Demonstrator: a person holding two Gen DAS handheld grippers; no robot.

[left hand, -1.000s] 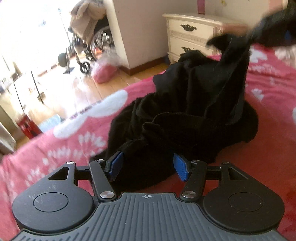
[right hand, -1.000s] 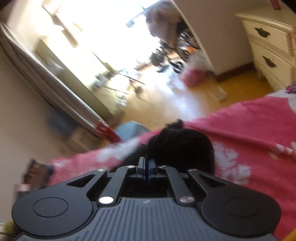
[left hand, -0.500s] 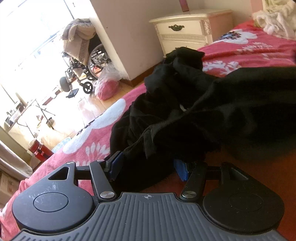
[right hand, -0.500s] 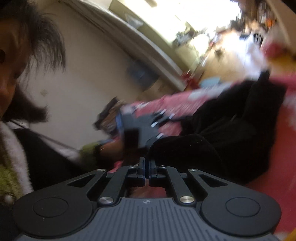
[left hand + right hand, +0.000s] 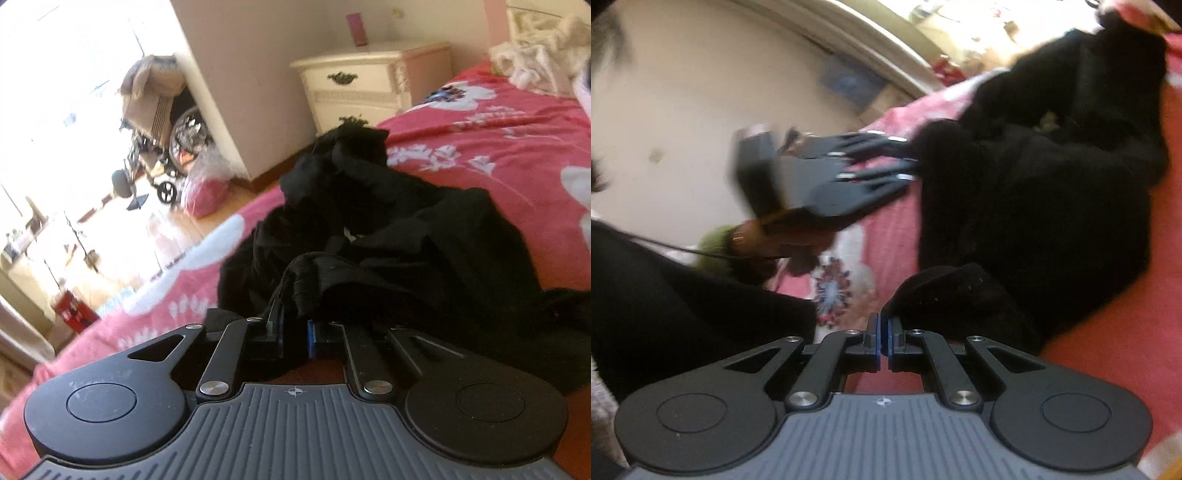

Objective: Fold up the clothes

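Closing since half a second ago, the left gripper [image 5: 293, 328] is now pinching a bunched fold of the black garment [image 5: 406, 236], its blue pads [image 5: 311, 338] narrowed around the cloth. Opposite, the right gripper [image 5: 884, 338] is clamping another edge, pads nearly together. That garment is lying crumpled on the red floral bedspread [image 5: 498, 147]. No writing is showing legibly.

The left gripper [image 5: 294, 332] lies low, its blue pads nearly together on a fold of black cloth [image 5: 388, 236]. The right gripper [image 5: 884, 338] is pinched tight, apparently on the cloth's edge.
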